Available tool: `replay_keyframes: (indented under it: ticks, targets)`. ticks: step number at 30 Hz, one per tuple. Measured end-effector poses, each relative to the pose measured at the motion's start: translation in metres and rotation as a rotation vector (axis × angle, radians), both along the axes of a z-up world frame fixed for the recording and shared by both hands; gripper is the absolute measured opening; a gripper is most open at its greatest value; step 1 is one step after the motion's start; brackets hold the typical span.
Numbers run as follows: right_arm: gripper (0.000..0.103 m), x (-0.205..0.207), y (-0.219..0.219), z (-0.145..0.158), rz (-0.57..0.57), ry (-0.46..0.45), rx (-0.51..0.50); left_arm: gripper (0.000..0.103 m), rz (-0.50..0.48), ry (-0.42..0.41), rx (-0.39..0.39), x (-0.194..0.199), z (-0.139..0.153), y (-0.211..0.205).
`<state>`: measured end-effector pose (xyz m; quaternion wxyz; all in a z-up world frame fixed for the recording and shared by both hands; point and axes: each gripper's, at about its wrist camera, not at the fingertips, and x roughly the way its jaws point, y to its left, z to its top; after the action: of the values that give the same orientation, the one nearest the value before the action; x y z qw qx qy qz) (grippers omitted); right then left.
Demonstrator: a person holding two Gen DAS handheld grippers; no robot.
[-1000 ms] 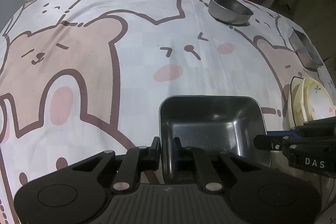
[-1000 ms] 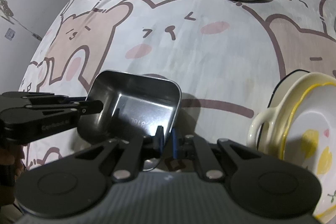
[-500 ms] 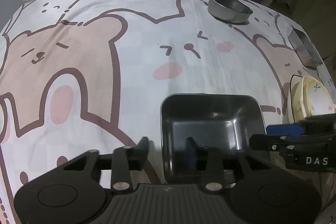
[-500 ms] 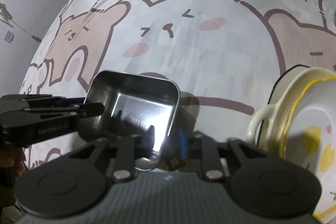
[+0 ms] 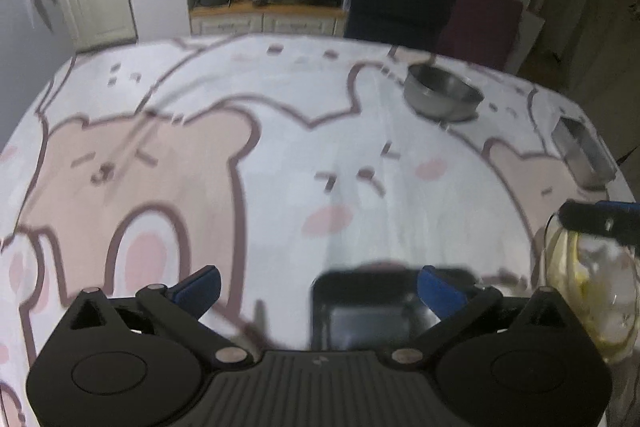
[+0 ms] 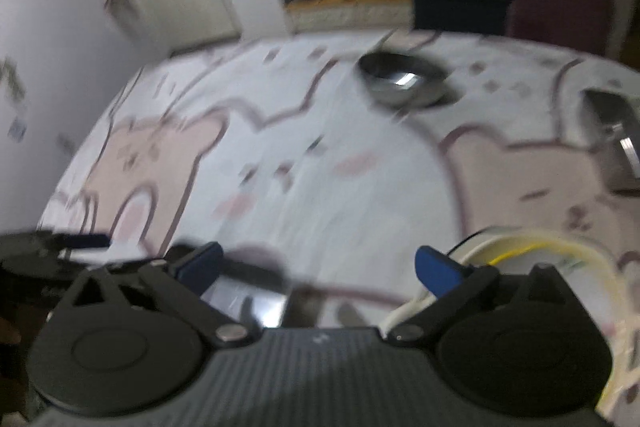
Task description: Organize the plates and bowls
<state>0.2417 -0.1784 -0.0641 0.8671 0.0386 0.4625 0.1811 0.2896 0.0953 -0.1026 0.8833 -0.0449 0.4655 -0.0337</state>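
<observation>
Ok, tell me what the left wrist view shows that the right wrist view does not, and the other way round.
Only the left wrist view: the left gripper from behind, jaws wide, and the whole far rim of the rectangular steel tray below it.

Only the right wrist view: the right gripper from behind, jaws wide, and the cream plate's handle.

Both: the round steel bowl, the second steel tray at the right edge, the yellow-rimmed plates, and the bear tablecloth. Both grippers' jaws have just been opening, nothing clamped.
</observation>
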Motion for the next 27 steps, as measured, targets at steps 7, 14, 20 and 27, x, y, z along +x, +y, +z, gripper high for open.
replay_keyframes:
  ticks: [7,14,20,27]
  targets:
    - [0.103,0.024,-0.093,0.010,-0.252,-0.044,0.048,0.103,-0.079,-0.090,-0.004,0.032,0.020,-0.052]
    - [0.103,0.043,-0.194,-0.004,-0.597,-0.007,0.143,0.103,-0.194,-0.168,0.003,0.086,0.034,-0.131]
    - [0.103,0.060,-0.257,-0.033,-0.840,0.076,0.249,0.103,-0.292,-0.194,-0.046,0.140,0.037,-0.216]
    - [0.103,0.080,-0.286,-0.057,-0.913,0.103,0.259,0.103,-0.409,-0.213,0.003,0.190,0.025,-0.313]
